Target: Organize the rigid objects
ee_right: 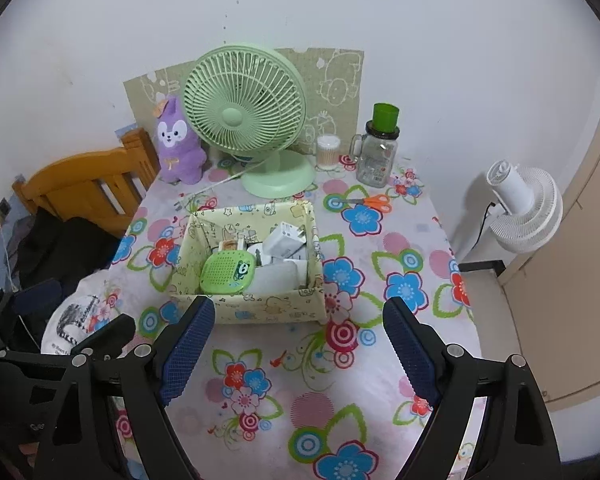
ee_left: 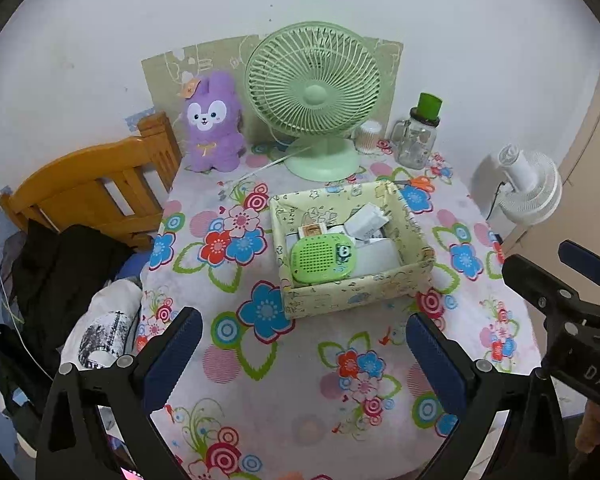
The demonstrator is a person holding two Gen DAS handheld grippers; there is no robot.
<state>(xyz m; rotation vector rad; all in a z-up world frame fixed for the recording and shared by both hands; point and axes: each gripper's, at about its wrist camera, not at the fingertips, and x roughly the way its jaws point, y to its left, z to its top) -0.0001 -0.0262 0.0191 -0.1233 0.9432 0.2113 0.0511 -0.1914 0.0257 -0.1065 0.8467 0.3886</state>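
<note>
A pale yellow patterned box [ee_left: 356,300] [ee_right: 260,308] stands mid-table on the flowered cloth. Inside it lie a green perforated gadget with a panda [ee_left: 322,258] [ee_right: 228,268], a white charger plug [ee_left: 366,220] [ee_right: 284,238] and other white items. My left gripper [ee_left: 304,336] hangs open over the cloth in front of the box, nothing between its blue pads. My right gripper [ee_right: 300,324] is also open and empty, its left pad in front of the box's near wall. The right gripper's black frame shows at the right edge of the left wrist view.
At the back stand a green desk fan [ee_left: 314,96] [ee_right: 244,116], a purple plush toy [ee_left: 212,124] [ee_right: 178,144], a glass jar with green lid [ee_left: 418,136] [ee_right: 378,152] and a swab tub [ee_right: 328,152]. Orange scissors [ee_right: 370,202] lie right of the box. A wooden chair [ee_left: 88,192] stands left, a white fan [ee_right: 524,208] right.
</note>
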